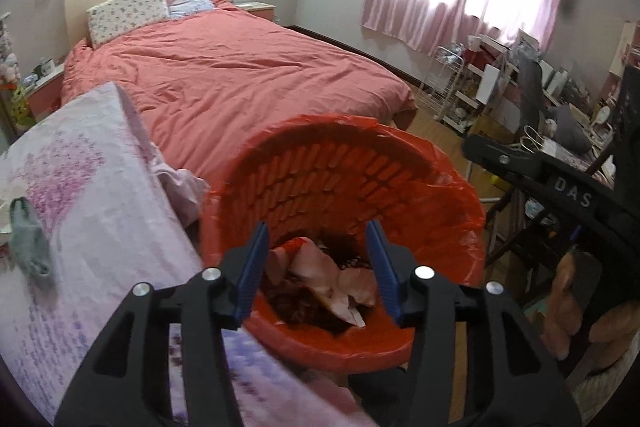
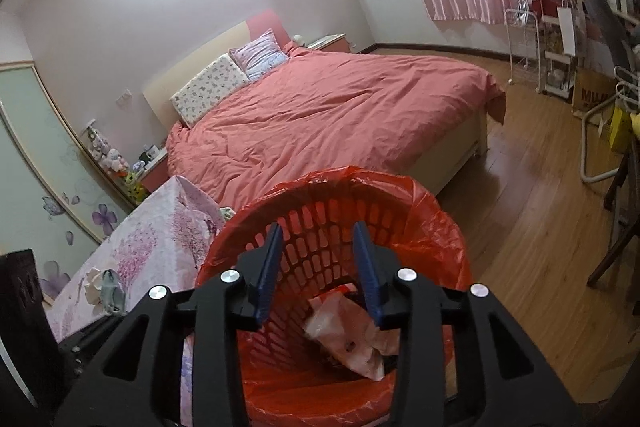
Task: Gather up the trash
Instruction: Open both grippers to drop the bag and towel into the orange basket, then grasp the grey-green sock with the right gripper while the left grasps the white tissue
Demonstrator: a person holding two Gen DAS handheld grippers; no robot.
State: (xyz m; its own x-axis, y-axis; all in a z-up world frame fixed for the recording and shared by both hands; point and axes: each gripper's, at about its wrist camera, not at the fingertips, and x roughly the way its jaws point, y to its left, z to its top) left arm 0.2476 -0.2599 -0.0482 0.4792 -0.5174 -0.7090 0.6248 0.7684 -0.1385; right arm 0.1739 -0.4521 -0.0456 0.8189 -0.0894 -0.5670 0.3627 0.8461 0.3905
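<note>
While both tools [image 1: 318, 267] [image 2: 316, 269] gape empty, the red bin [image 1: 360, 163] stands upright, mouth up.

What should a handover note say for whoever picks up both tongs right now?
Left tongs: open, nothing between the fingers, over the bin.
Right tongs: open, empty, over the same bin.
Done: crumpled paper lies at the bottom of the red-lined bin.
Left: a grey-green scrap and white crumpled paper remain on the floral table beside the bin; whether they are trash is unclear.
</note>
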